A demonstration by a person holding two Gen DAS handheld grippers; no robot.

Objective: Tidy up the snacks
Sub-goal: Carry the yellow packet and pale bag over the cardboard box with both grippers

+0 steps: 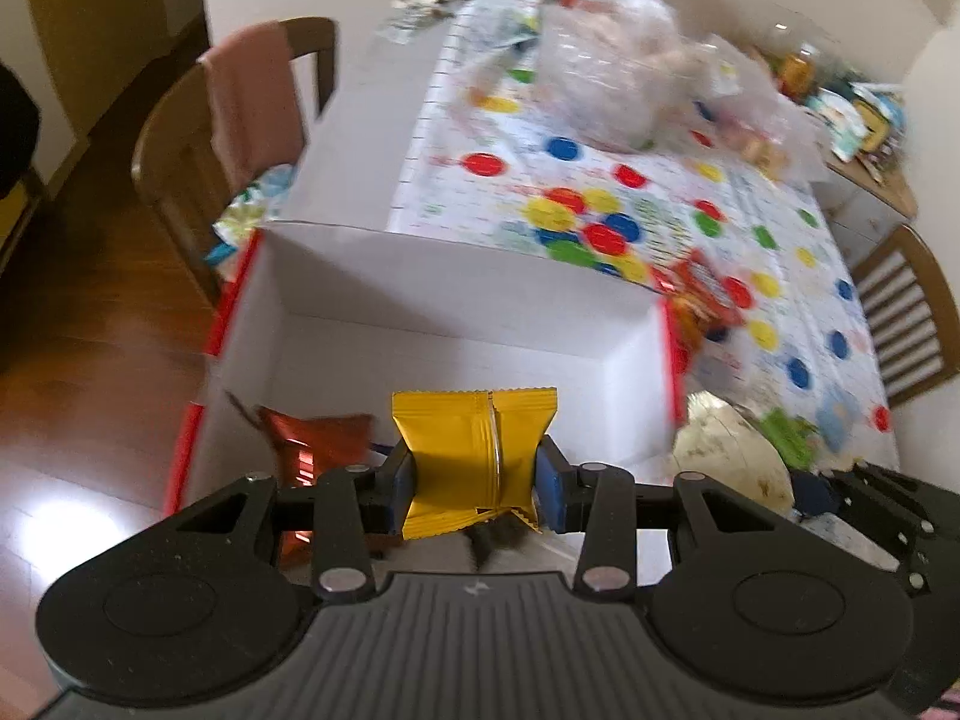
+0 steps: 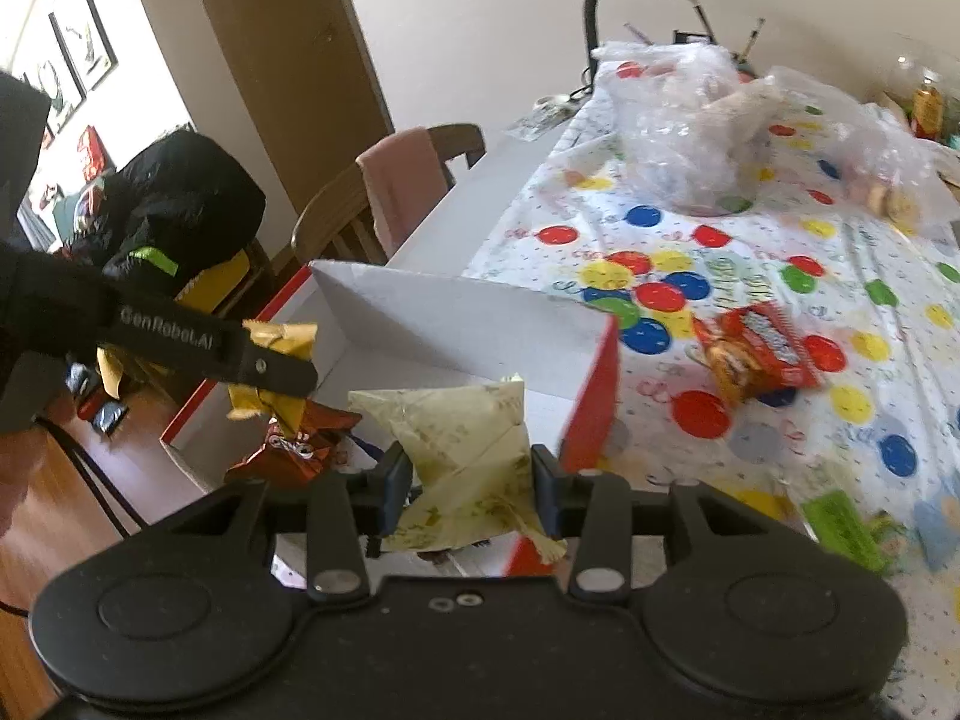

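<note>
My left gripper (image 1: 477,483) is shut on a yellow snack packet (image 1: 474,450) and holds it over the near part of a white box with red sides (image 1: 456,300). A dark red foil packet (image 1: 312,444) lies on the box floor below it. In the right wrist view my right gripper (image 2: 471,489) is shut on a pale cream packet (image 2: 465,450) above the box's near right corner (image 2: 591,396). The left gripper (image 2: 264,363) shows there from the side with the yellow packet (image 2: 288,339), above the red foil packet (image 2: 294,444).
A red and orange snack bag (image 2: 759,351) lies on the dotted tablecloth (image 2: 780,228) right of the box. Green and blue packets (image 2: 840,519) sit at the near right. Clear plastic bags (image 2: 684,126) stand further back. Wooden chairs (image 1: 198,138) flank the table.
</note>
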